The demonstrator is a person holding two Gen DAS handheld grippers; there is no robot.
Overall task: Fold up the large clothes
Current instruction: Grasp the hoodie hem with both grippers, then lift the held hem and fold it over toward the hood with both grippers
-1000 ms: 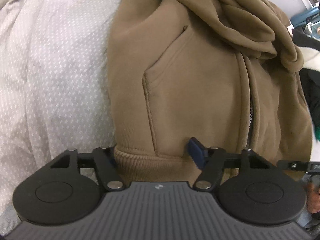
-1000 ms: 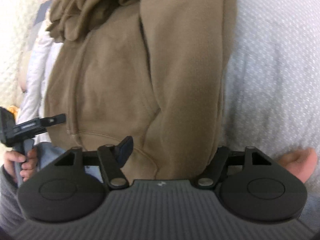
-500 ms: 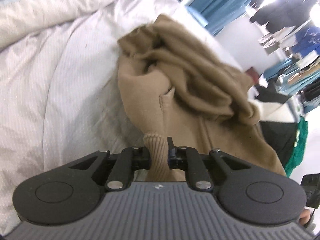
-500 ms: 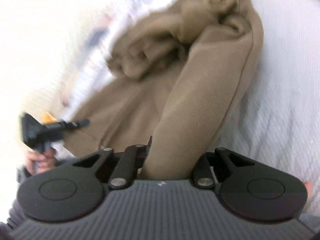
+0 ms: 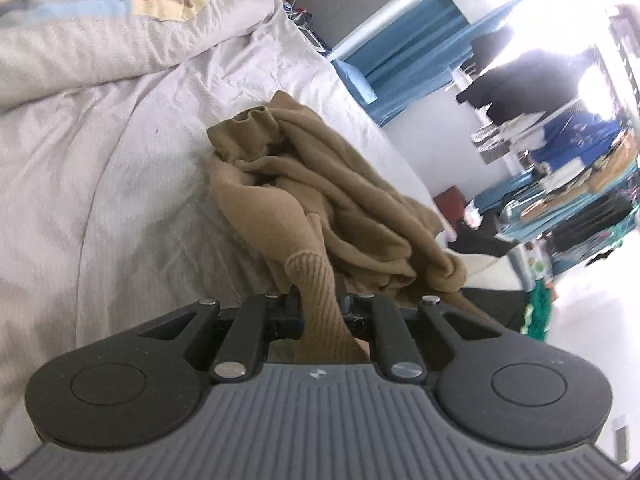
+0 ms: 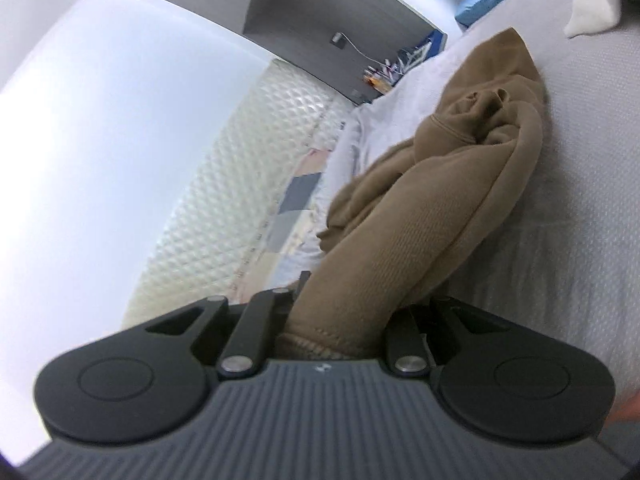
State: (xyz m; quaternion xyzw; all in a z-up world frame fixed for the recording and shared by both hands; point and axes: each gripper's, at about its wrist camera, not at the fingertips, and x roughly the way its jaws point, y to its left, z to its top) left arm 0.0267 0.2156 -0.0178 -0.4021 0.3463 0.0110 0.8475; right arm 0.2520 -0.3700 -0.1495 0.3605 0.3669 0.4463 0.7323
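Tan hooded sweatshirt lying bunched on a bed, its lower edge lifted off the cover.

The sweatshirt is soft brown fleece with a ribbed hem band. That band is raised above the pale grey bed cover and pinched into a narrow upright strip. From there the body slopes down and away to the bed cover, where the hood and upper part rest in a loose, rumpled heap of folds. In the right wrist view a second stretch of the hem is also lifted, drawing the fabric into a thick roll.
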